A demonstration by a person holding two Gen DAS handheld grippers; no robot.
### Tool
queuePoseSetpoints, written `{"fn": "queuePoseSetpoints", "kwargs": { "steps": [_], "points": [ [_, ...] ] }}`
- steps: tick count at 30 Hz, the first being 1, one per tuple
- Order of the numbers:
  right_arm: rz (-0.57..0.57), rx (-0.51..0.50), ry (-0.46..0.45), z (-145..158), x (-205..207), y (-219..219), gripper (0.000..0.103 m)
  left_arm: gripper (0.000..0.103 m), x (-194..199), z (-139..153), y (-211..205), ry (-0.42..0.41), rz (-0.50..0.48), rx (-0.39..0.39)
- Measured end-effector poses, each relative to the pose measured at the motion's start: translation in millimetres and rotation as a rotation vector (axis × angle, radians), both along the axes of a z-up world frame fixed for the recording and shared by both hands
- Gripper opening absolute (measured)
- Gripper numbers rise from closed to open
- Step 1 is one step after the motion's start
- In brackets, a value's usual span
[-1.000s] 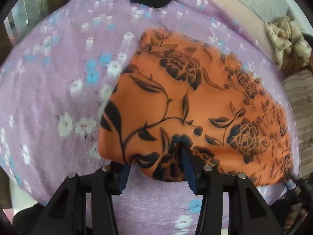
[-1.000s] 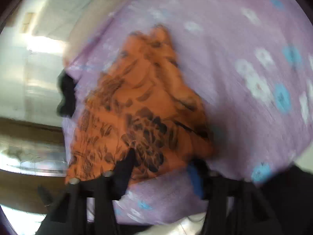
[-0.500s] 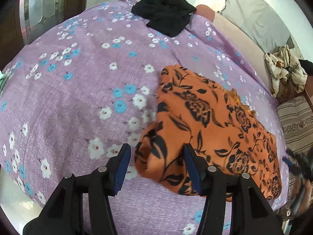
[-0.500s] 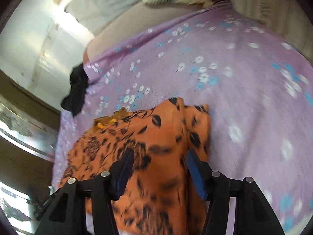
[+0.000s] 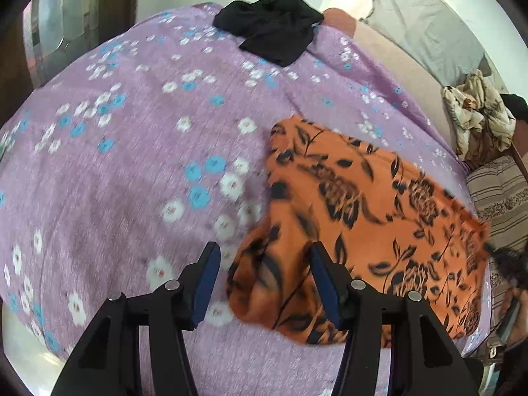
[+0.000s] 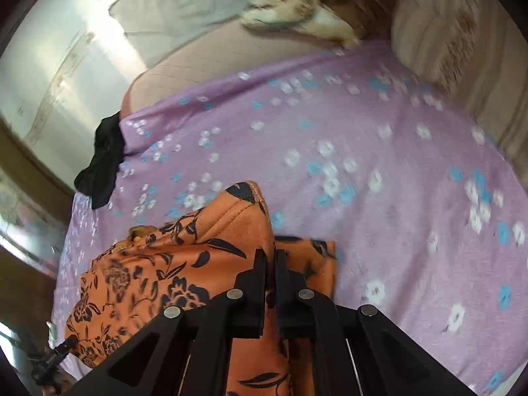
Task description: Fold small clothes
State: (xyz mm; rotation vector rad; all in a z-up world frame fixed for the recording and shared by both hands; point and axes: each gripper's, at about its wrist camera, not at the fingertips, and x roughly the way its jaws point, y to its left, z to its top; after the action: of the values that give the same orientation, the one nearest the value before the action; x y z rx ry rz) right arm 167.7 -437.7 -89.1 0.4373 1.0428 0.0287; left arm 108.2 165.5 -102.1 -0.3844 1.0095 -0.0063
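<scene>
Lilac bedsheet (image 5: 132, 171) under orange garment (image 5: 363, 217), its edge hidden where right tool (image 6: 271, 257) clamps it; left tool (image 5: 262, 264) gapes.

The left gripper (image 5: 262, 275) stands with its two black arms spread wide apart, and the blue pads (image 5: 205, 279) on the inner sides face each other across a broad gap. Nothing is pinched between them; its right finger lies over the near corner of the orange cloth (image 5: 359, 221). The right gripper (image 6: 271, 265) has its fingers pressed almost together, only a thin slit between them, and an edge of the cloth is clamped there.
</scene>
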Motion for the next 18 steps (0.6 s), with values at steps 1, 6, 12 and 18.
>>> {"fn": "queuePoseSetpoints", "kwargs": {
  "steps": [1, 6, 12, 18],
  "points": [
    [0.008, 0.020, 0.037, -15, 1, 5, 0.005, 0.057, 4, 2, 1, -0.002, 0.000, 0.000],
    [0.010, 0.117, 0.021, -35, -4, 8, 0.010, 0.076, 33, 18, 29, -0.008, 0.020, -0.097],
    [0.044, 0.115, 0.019, -44, -7, 3, 0.010, 0.074, 110, -8, 26, 0.107, -0.089, -0.145],
    [0.069, 0.073, 0.032, -46, 14, 5, 0.010, 0.027, 146, -37, 14, 0.204, -0.104, -0.145]
  ]
}}
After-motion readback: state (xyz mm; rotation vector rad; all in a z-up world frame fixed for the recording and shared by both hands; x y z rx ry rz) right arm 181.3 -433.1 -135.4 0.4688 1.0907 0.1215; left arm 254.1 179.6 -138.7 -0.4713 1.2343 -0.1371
